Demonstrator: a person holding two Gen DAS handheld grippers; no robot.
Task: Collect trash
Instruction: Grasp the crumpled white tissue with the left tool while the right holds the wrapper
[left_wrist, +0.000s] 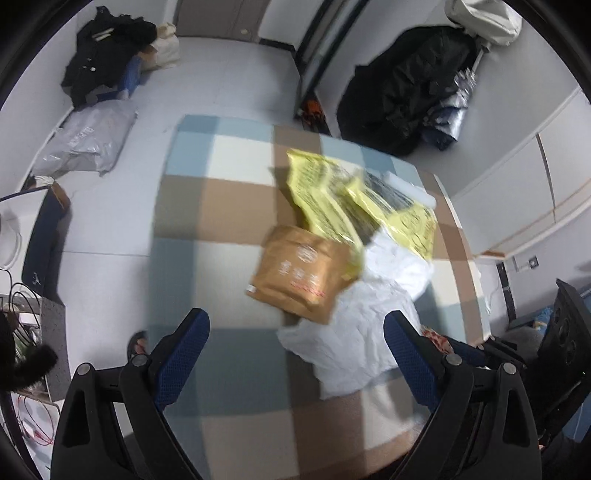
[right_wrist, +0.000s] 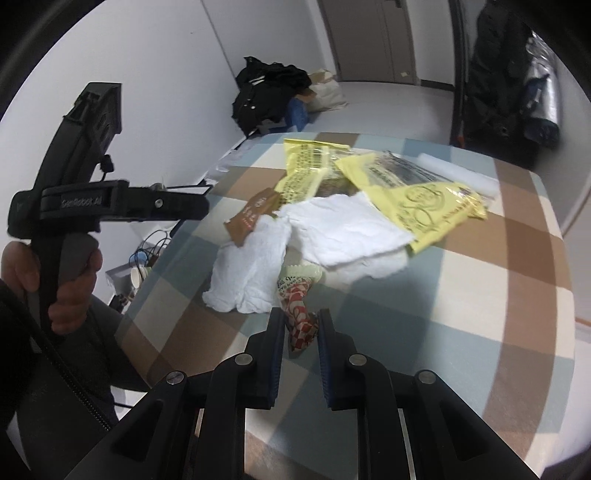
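A pile of trash lies on the checked tablecloth (left_wrist: 229, 206): yellow plastic bags (left_wrist: 321, 192) (right_wrist: 424, 199), a brown paper envelope (left_wrist: 303, 277) (right_wrist: 255, 214) and crumpled white paper (left_wrist: 354, 332) (right_wrist: 332, 229). My left gripper (left_wrist: 295, 332) hangs open above the near edge of the pile with nothing between its fingers; the envelope and white paper lie just beyond them. My right gripper (right_wrist: 301, 319) is shut on a red-and-white checked wrapper (right_wrist: 295, 295) (left_wrist: 436, 338), whose far end lies under the white paper. A hand (right_wrist: 70, 288) holds the left gripper (right_wrist: 201, 208) at the table's left side.
Black clothes and bags (left_wrist: 107, 55) are heaped on the floor by the far wall, with a grey plastic bag (left_wrist: 88, 140) nearby. A black coat (left_wrist: 406, 88) hangs at the right. Cables and paper cups (right_wrist: 140, 273) lie left of the table.
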